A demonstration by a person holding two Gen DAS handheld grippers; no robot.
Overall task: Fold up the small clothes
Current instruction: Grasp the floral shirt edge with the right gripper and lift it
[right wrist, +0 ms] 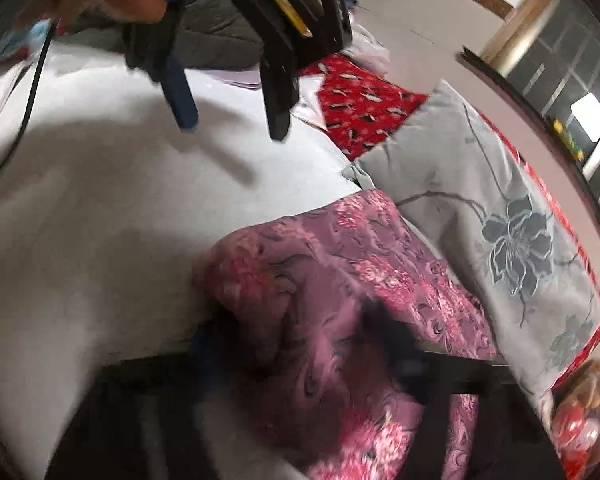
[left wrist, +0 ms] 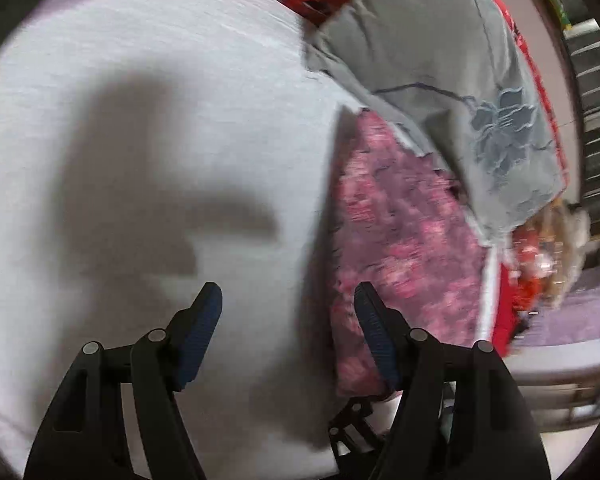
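A pink and purple floral garment (right wrist: 340,280) lies bunched on the white sheet (right wrist: 100,208). In the right wrist view it drapes over my right gripper, whose blurred dark fingers (right wrist: 380,332) are mostly buried in the cloth. The same garment shows in the left wrist view (left wrist: 396,232), to the right of my left gripper (left wrist: 288,300). My left gripper is open and empty above the white sheet (left wrist: 140,120). It also shows in the right wrist view (right wrist: 232,120), hovering at the top with its fingers apart.
A grey pillow with a blue flower print (left wrist: 480,100) lies beside the garment on the right; it also shows in the right wrist view (right wrist: 500,216). Red patterned fabric (right wrist: 360,100) lies behind it. A black cable (right wrist: 32,80) crosses the sheet at the left.
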